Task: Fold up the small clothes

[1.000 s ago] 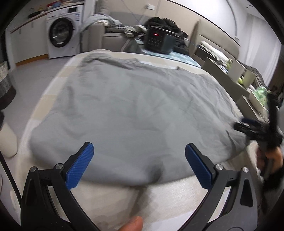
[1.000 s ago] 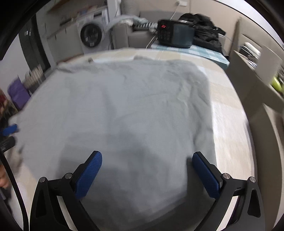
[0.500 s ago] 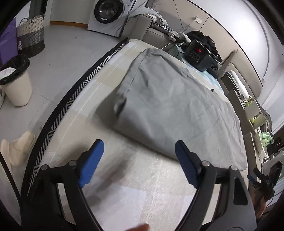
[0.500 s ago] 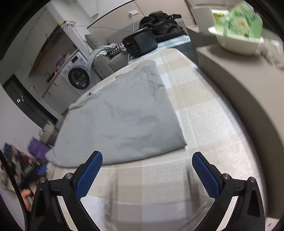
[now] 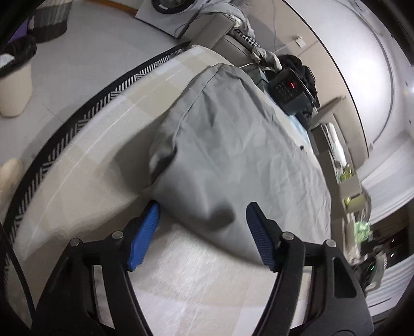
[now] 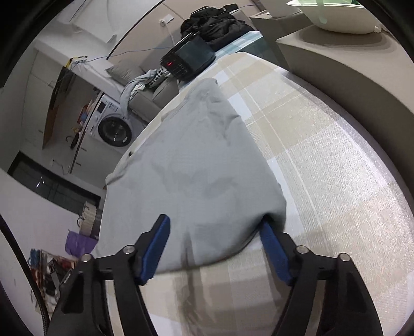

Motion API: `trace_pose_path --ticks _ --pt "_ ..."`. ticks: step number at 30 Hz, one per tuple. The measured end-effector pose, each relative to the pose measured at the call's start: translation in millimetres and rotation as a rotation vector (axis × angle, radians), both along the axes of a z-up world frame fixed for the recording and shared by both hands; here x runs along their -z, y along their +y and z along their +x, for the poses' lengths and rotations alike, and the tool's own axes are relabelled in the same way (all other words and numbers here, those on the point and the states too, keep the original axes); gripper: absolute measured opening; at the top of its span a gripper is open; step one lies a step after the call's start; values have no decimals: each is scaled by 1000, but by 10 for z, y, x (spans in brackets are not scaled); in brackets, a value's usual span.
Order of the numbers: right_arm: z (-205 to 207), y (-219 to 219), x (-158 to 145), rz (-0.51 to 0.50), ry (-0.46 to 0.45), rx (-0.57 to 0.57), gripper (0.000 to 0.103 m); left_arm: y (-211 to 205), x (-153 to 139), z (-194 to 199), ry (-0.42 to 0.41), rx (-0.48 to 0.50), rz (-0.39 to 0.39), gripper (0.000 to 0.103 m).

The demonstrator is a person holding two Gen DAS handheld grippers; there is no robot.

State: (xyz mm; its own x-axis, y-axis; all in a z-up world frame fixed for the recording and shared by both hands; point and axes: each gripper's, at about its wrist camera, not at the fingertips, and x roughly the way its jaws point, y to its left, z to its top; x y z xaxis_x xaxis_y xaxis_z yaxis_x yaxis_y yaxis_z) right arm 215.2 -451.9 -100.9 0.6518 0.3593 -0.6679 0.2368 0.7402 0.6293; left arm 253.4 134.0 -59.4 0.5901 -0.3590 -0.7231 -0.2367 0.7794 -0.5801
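Observation:
A grey garment (image 5: 233,144) (image 6: 194,168) lies spread flat on a beige checked surface (image 5: 103,144) (image 6: 323,155). My left gripper (image 5: 203,209) sits at the garment's near left corner. Its jaws are closing, with the corner's cloth between the blue pads (image 5: 145,232), which stand clear of it. My right gripper (image 6: 214,222) is at the near right corner, jaws also closing. The cloth lies between its fingers, and the right fingertip (image 6: 269,237) is tucked under the hem. Neither gripper pinches the cloth.
A black appliance with a red display (image 5: 287,88) (image 6: 186,62) stands beyond the garment's far end. A black-and-white patterned border (image 5: 103,100) runs along the left side, with a bin (image 5: 13,85) on the floor beyond it. A counter holding a white bowl (image 6: 336,18) rises on the right.
Both grippers have rolled and moved outward from over the garment's middle to its two near corners, then closer in. Both pairs of jaws have narrowed around the cloth.

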Motion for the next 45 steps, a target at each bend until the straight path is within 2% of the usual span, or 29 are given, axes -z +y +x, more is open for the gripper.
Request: trace_pose_path --ticks 1,5,8,12,15,20,22,23,24,25,29,34,36,37,40,43,45 --pt "-13 2 -12 -2 -1 4 70 4 4 38 1 -12 -9 62" --pt "-136 -44 -63 -38 -19 28 68 80 56 67 14 -56 12 25" --pt "-227 -139 -50 -62 -5 56 67 110 88 10 18 -37 66 14" --pt "-312 -262 -31 -82 7 80 67 104 19 -101 32 -20 178 15" --pt "-351 -299 -21 -83 -1 82 67 161 -74 -144 -2 -42 189 17" --pt "-326 -264 -14 -87 -1 58 67 199 -168 -3 -39 -44 216 40" --pt "-287 -232 -14 -77 -1 52 67 192 -126 86 -16 -43 236 40" --pt "-249 -227 -11 -72 1 53 67 197 -95 109 -10 -41 242 37" --pt "-247 -232 -11 -65 1 54 67 190 -62 116 -12 -39 248 28" --pt "-259 -242 -20 -69 -1 57 67 189 -36 96 -18 -31 250 11" --pt "-314 -278 -52 -121 1 79 67 215 21 12 -26 -28 267 10" --pt "-202 -336 -25 -139 -14 87 67 242 -6 -78 -10 -29 269 10" --pt "-93 -271 -17 -159 -19 63 58 234 -75 -129 -21 -32 270 10" --pt "-44 -235 4 -152 -17 40 42 228 -104 -156 -27 -32 269 11" --pt "37 -108 5 -208 -5 -2 21 221 -170 -231 -30 -28 278 11" --pt "-28 -106 -51 -249 -19 -13 16 258 -193 -330 -26 -24 300 11" --pt "-76 -150 -37 -290 17 22 15 289 -170 -377 -13 -21 298 11"
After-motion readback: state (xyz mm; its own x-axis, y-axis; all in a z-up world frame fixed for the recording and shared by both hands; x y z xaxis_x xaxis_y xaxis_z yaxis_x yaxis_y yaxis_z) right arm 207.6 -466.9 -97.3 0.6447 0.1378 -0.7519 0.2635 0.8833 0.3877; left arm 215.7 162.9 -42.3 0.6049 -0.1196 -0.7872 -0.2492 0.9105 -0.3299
